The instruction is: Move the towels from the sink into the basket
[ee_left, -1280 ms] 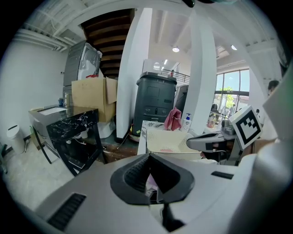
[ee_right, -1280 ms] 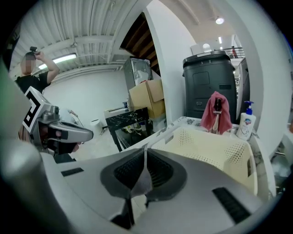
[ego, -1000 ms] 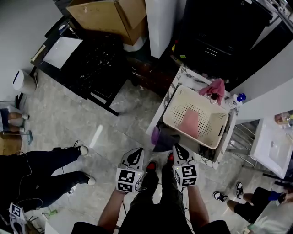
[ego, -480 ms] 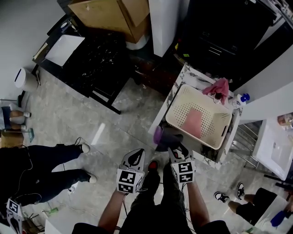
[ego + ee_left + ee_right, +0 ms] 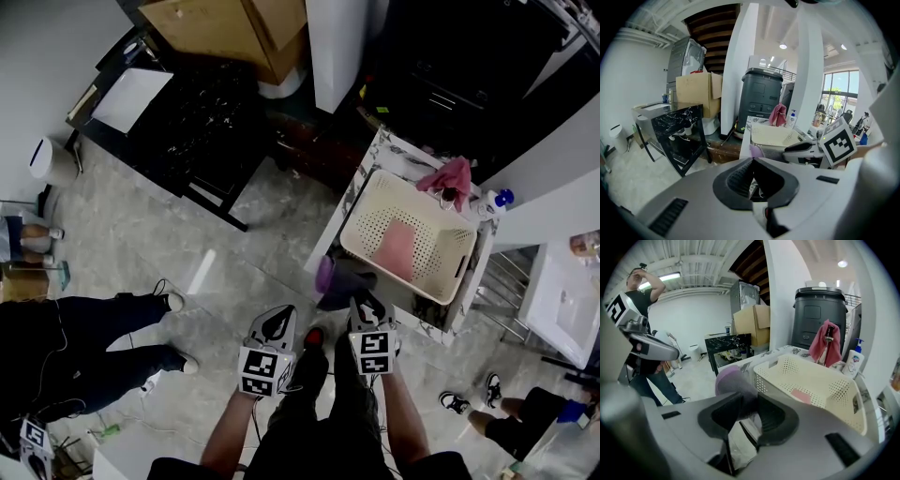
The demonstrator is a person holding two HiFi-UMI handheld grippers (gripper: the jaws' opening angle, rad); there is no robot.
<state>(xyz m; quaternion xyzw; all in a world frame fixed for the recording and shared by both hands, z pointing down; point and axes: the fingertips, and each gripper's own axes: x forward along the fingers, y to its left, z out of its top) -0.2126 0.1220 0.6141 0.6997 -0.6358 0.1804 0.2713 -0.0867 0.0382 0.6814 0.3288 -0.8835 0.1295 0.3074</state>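
1. Pale marbled floor (image 5: 234, 244) surrounds a marble-patterned counter (image 5: 372, 153), and on it stands the cream perforated basket (image 5: 373, 217).
2. A pink towel (image 5: 396, 248) lies flat on the basket's bottom.
3. A red-pink cloth (image 5: 448, 176) hangs just beyond the basket's far corner.
4. The purple towel (image 5: 328, 277) sits bunched just outside the basket's near left corner, at the counter's edge. It is outside the basket, not in it.
5. The right gripper (image 5: 366, 305) reaches that towel from the side facing away from the basket. Its jaws have just been closing, and the purple cloth fills the gap between them, pressed by both pads.
6. The left gripper (image 5: 278, 317) hangs over the floor, well apart from the basket and farther from it than the right one. Its jaws are pinched together with nothing between them.
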